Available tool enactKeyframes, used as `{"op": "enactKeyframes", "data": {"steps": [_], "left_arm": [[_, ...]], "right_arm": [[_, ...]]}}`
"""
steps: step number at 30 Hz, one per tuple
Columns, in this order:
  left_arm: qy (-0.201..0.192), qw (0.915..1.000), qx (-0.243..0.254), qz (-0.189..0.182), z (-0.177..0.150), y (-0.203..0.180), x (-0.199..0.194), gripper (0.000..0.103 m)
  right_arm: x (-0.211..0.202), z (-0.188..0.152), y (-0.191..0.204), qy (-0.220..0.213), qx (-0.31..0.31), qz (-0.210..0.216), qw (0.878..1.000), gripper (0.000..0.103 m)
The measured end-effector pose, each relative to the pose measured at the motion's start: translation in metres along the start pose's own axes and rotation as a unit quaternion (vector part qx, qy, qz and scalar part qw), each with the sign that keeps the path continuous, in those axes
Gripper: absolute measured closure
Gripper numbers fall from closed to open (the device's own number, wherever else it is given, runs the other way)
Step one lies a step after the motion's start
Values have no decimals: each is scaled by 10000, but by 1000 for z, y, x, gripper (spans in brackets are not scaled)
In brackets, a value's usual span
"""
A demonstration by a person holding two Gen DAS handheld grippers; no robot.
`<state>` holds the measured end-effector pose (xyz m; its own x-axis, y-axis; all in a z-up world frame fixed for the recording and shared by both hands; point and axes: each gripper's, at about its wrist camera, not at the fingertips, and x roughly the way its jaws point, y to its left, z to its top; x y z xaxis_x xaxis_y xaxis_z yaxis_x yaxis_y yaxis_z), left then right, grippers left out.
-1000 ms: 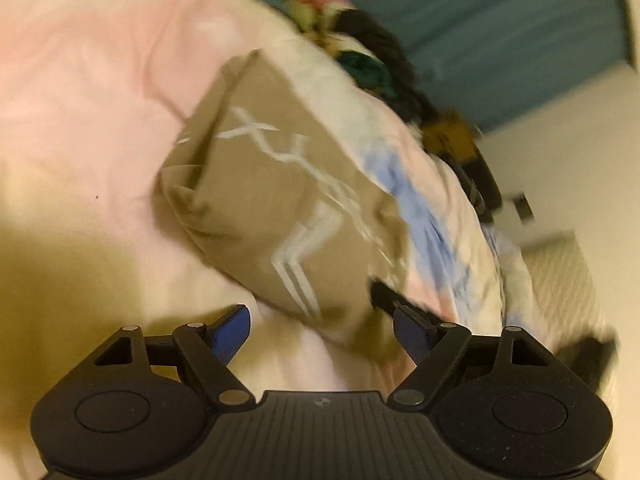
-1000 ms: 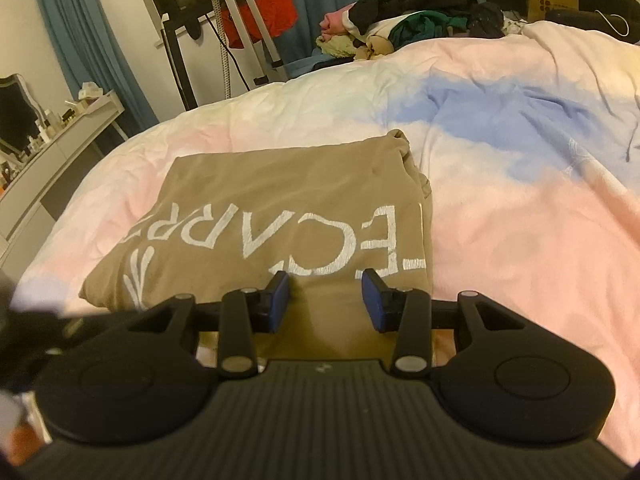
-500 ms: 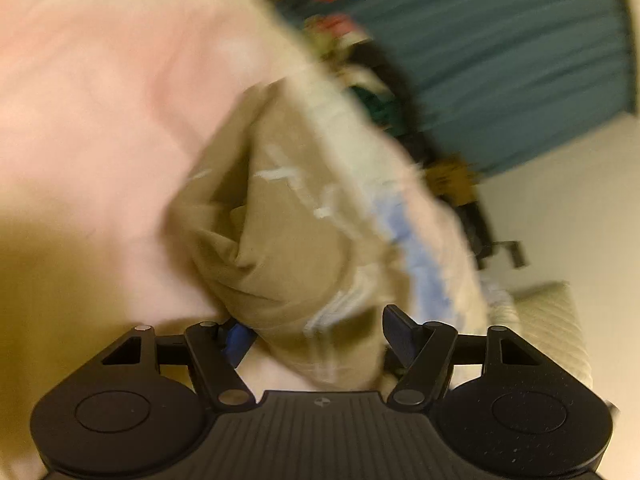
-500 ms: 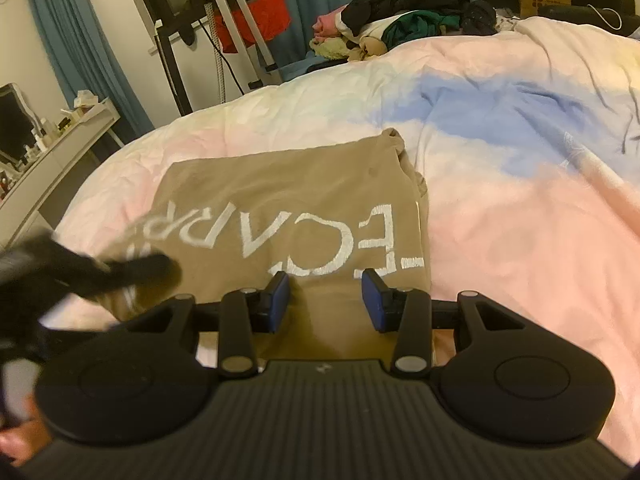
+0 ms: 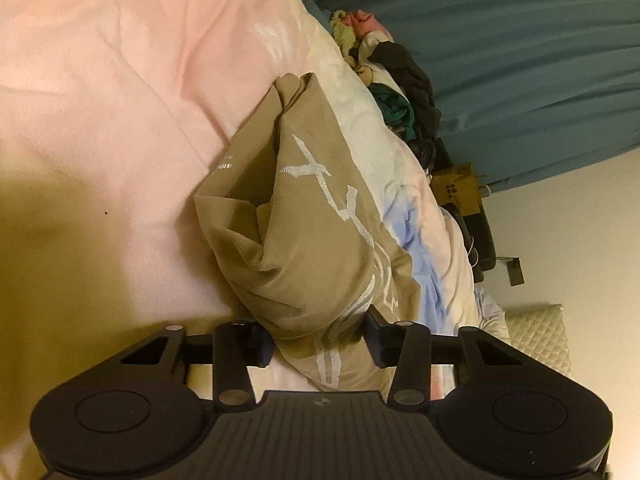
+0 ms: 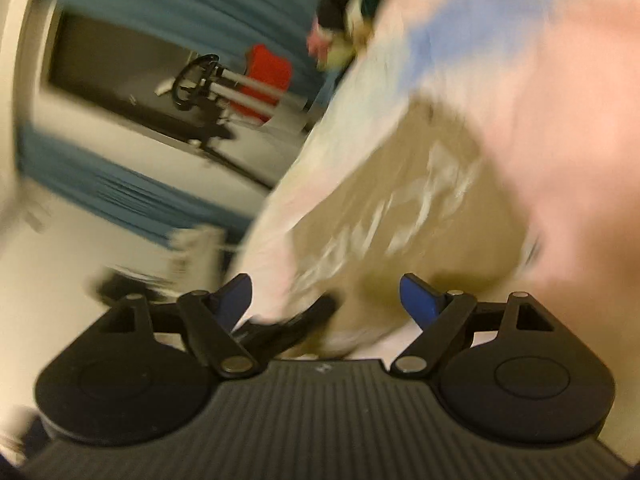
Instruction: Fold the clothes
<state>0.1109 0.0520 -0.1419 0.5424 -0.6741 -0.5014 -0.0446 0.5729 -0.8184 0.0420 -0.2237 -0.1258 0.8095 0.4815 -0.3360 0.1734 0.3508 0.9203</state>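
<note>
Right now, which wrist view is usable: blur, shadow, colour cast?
Left wrist: sharp, tan shirt lettering legible, yellow shadow over the duvet at lower left. Right wrist: heavy motion blur, shirt lettering smeared; right gripper itself crisp, fingers apart.

Warm dim indoor light, left view sharp, right view motion-blurred, fisheye-bent edges

Tan shirt (image 5: pixel 304 240) with white lettering, pastel pink-blue duvet (image 5: pixel 100 80)
</note>
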Motion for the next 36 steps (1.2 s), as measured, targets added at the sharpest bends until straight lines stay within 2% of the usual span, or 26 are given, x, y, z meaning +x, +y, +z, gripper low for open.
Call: {"op": "enactKeyframes", "data": {"steps": [3, 6, 9, 11, 12, 13, 14, 16, 19, 21, 26, 31, 34, 36], "left_arm": [[-82, 9999, -5, -115, 0, -1, -6, 70], [-165, 9996, -10, -231, 0, -3, -13, 73], [-247, 9991, -16, -346, 0, -4, -19, 75], [-266, 9989, -75, -388, 1, -3, -21, 75], [-273, 9987, -109, -407, 1, -2, -22, 75], [-279, 9986, -142, -425, 2, -1, -22, 75], [-286, 9984, -176, -444, 3, -1, -23, 75], [-272, 9982, -245, -475, 4, 1, -23, 75], [-229, 9984, -236, -460, 2, -3, -16, 75], [-209, 9986, -180, -462, 2, -6, -17, 75], [1, 9970, -117, -767, 2, -31, -32, 75], [484, 9926, -128, -1105, -5, -83, -38, 75], [971, 9894, -361, -1020, -6, -118, -14, 75], [1256, 9875, -425, -856, -4, -144, 13, 75]], "right_arm": [[20, -4, -21, 403, 704, 147, 9966, 19], [38, -5, -42, 545, 1415, 384, 9877, 19], [42, -4, -57, 251, 1899, 374, 9808, 21], [39, -2, -63, -78, 2006, 220, 9794, 23], [37, -2, -66, -231, 2085, 159, 9776, 30], [36, -2, -69, -344, 2158, 143, 9757, 32], [35, -1, -70, -436, 2158, 125, 9754, 35], [33, 2, -67, -614, 1941, -89, 9790, 56], [30, 3, -58, -803, 1587, -232, 9838, 71], [24, 2, -49, -953, 1334, -267, 9861, 76], [-18, 4, -18, -1242, 1051, -147, 9866, 78], [-78, 18, 11, -1503, 1006, 40, 9835, 78], [-112, 41, 8, -1609, 1314, 74, 9781, 78], [-123, 70, 6, -1709, 1482, -19, 9741, 78]]}}
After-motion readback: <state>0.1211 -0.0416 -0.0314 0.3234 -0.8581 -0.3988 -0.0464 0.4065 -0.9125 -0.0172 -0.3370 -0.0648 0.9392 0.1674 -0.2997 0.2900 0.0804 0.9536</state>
